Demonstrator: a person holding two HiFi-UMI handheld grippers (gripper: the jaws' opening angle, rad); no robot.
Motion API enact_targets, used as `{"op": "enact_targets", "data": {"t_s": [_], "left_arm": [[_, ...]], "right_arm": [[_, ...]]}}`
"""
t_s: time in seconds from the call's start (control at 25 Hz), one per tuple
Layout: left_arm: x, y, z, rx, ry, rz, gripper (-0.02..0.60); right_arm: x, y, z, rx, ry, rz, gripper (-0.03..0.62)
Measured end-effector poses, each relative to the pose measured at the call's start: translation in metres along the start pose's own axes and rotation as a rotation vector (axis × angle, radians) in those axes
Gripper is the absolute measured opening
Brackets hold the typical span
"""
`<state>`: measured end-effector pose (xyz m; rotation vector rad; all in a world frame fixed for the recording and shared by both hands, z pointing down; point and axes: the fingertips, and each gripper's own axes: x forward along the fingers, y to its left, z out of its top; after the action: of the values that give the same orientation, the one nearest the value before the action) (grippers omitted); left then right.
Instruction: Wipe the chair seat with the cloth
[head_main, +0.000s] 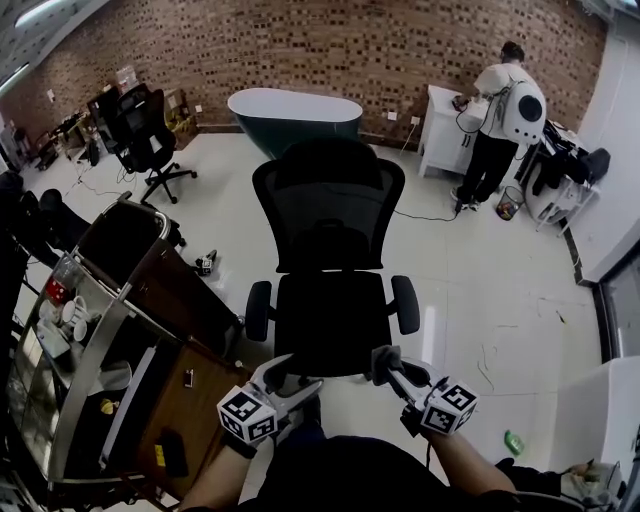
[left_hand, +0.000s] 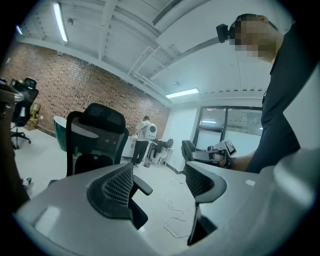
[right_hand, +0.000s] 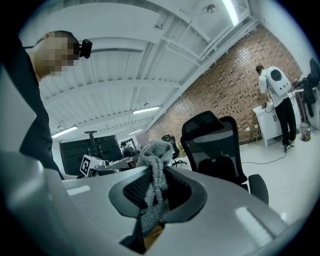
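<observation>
Far ahead of my jaws runs a brick wall (head_main: 300, 50), with a teal bathtub (head_main: 295, 112) at its foot. Ahead to the right, 1 person in a white top (head_main: 505, 105) stands at a white cabinet (head_main: 440, 135). Ahead to the left stands a spare swivel chair (head_main: 145, 135). Nearer on that side, a cart (head_main: 105, 335) carries white mugs (head_main: 72, 312). A loose cable (left_hand: 173, 216) lies on the floor beyond my left jaws.

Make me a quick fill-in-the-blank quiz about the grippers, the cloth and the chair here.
1. The right gripper is shut on a grey ____.
2. The left gripper holds nothing; its jaws stand ____.
3. The office chair in front of both grippers is coloured ____.
Missing words: cloth; open; black.
</observation>
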<state>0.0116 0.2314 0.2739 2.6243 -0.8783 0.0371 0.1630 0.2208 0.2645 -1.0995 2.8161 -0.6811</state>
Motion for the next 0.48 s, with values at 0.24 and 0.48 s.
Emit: {"op": "enact_targets", "data": {"t_s": [0.24,0.48], "left_arm": [[0.025,0.072,0.028,-0.02,0.023,-0.059,0.353],[0.043,0.14,0.055,0.009,0.07,-0.116,0.354]], "right_arm": [[0.071,-0.039,0.022,0.025,-0.004,-0.058,0.049],[0.147,-0.062,0.061,0.012,-0.049,-0.082,0.049]]}}
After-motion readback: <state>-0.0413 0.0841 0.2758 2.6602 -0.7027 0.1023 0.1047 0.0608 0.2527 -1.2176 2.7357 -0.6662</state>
